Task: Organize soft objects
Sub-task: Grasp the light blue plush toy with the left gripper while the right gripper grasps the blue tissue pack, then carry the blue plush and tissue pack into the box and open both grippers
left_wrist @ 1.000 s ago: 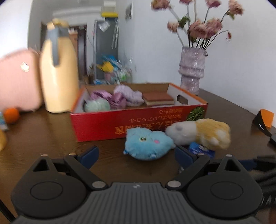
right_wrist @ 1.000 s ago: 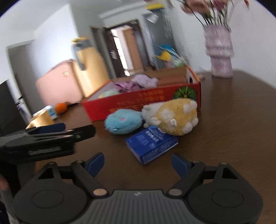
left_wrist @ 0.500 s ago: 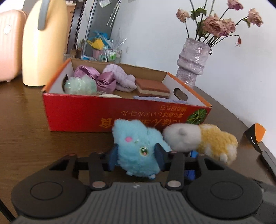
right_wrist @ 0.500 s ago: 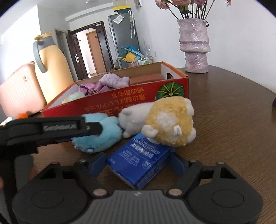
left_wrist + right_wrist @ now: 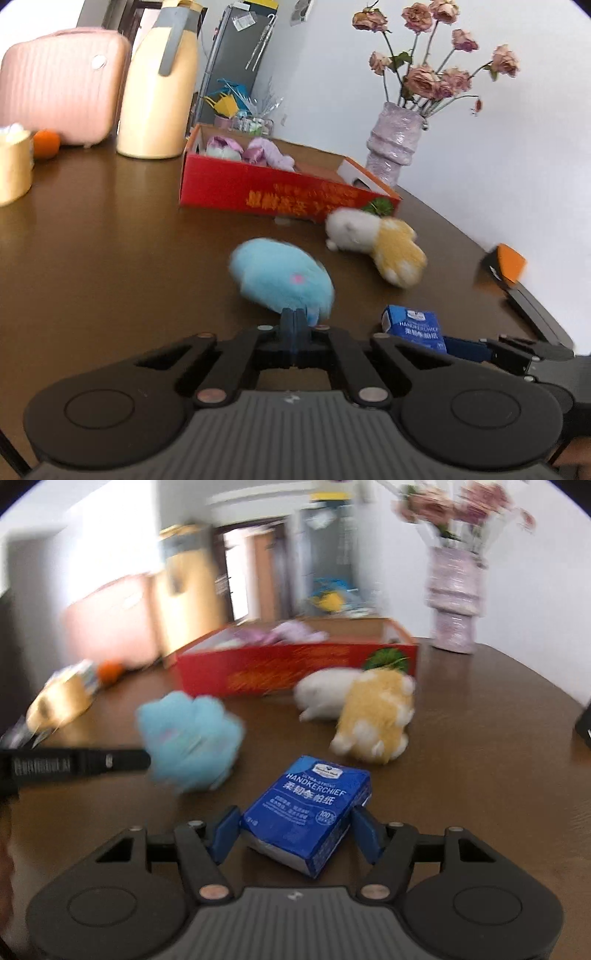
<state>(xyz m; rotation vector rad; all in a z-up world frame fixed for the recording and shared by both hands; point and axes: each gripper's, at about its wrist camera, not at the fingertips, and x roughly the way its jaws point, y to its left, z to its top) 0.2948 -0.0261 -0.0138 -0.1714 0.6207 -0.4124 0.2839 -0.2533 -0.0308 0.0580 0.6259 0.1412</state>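
My left gripper (image 5: 295,316) is shut on an edge of the blue plush toy (image 5: 282,278), which hangs blurred above the table; the toy also shows in the right wrist view (image 5: 190,736). My right gripper (image 5: 295,830) has its jaws around the blue handkerchief tissue pack (image 5: 310,812), touching or nearly touching its sides. The pack also shows in the left wrist view (image 5: 413,326). A white and yellow plush paw (image 5: 380,245) (image 5: 369,712) lies by the red cardboard box (image 5: 280,194) (image 5: 295,666), which holds several soft items.
A purple vase with dried roses (image 5: 395,147) stands behind the box. A yellow thermos jug (image 5: 159,92), a pink case (image 5: 59,85), an orange (image 5: 46,143) and a yellow tub (image 5: 13,168) stand at the left. An orange and black object (image 5: 504,267) lies at the right.
My left gripper closed on the blue plush and pulled it back and up from the box. My right gripper moved onto the tissue pack and narrowed around it.
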